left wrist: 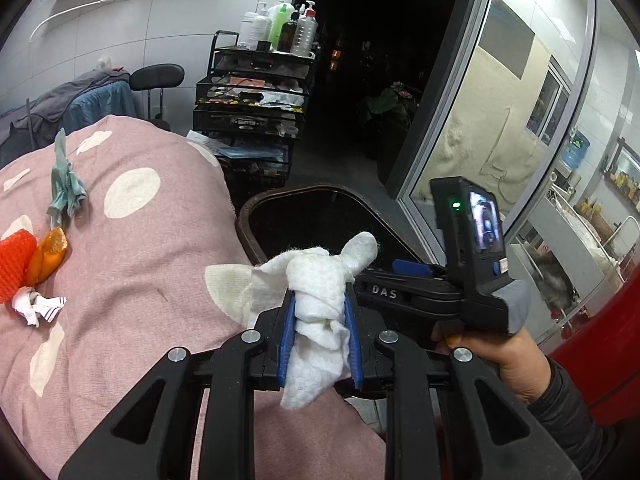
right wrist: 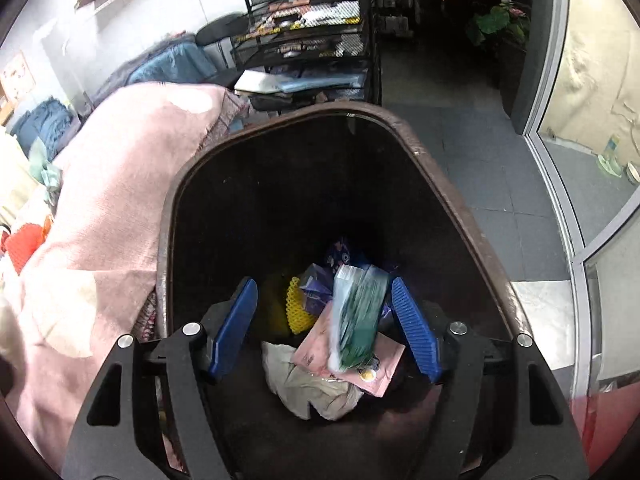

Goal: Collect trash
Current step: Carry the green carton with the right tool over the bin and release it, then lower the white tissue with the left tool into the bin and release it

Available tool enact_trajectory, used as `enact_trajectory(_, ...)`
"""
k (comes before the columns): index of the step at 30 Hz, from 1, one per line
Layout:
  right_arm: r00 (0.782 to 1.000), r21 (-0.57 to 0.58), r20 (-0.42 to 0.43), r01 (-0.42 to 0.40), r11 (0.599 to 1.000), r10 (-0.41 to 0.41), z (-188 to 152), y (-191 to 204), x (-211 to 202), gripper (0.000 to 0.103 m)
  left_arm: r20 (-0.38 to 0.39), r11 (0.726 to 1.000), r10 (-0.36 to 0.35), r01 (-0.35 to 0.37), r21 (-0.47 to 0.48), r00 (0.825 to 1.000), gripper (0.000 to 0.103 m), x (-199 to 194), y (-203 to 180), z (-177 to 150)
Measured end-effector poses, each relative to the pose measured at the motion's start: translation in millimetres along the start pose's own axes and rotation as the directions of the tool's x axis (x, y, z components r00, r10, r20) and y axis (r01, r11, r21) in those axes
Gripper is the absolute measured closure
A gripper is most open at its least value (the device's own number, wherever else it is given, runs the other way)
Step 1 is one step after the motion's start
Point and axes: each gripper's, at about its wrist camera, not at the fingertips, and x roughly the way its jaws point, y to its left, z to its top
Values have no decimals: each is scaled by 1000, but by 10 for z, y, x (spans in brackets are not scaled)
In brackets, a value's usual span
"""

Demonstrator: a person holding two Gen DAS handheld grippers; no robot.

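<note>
Pink dotted bedding (left wrist: 132, 240) lies beside the dark trash bin (right wrist: 460, 200), which holds wrappers and a yellow net. Right gripper (right wrist: 324, 328) hangs over the bin, fingers (right wrist: 234, 328) spread, a blurred green-and-white packet (right wrist: 356, 320) loose between them. Left gripper (left wrist: 320, 332) pinches a white tissue wad (left wrist: 320, 300). On the bedding: teal scrap (left wrist: 64, 192), orange peel (left wrist: 48, 256), crumpled paper (left wrist: 36, 304).
</note>
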Motion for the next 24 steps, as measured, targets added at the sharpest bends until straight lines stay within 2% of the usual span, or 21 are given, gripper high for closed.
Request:
enact_trajectory(5,997,34,83,0,999,-3,-69,-104,-245,29,-20,1000,-12,12,20,1000,81,81,-93,-1)
enact_trajectory(9,983,49,178,31,998,-39,-73,-173,-539,27,-41,999,-24,25,36,999,81,181,-184,16)
enact_trajectory(14,943,107,309,91,990,-120,-34,-284,-911,19,-64,998,-29,33,59,998,81,304,-311,61)
enact_trajectory(19,921,174,354,107,979,-163,17,-411,-1091,15,-89,995,-18,26,98,996,81,435,-436,106)
enact_trajectory(24,915,211,361,108,972,-180,51,-523,-1180,14,-118,992,-23,37,119,993,81,570,-529,151)
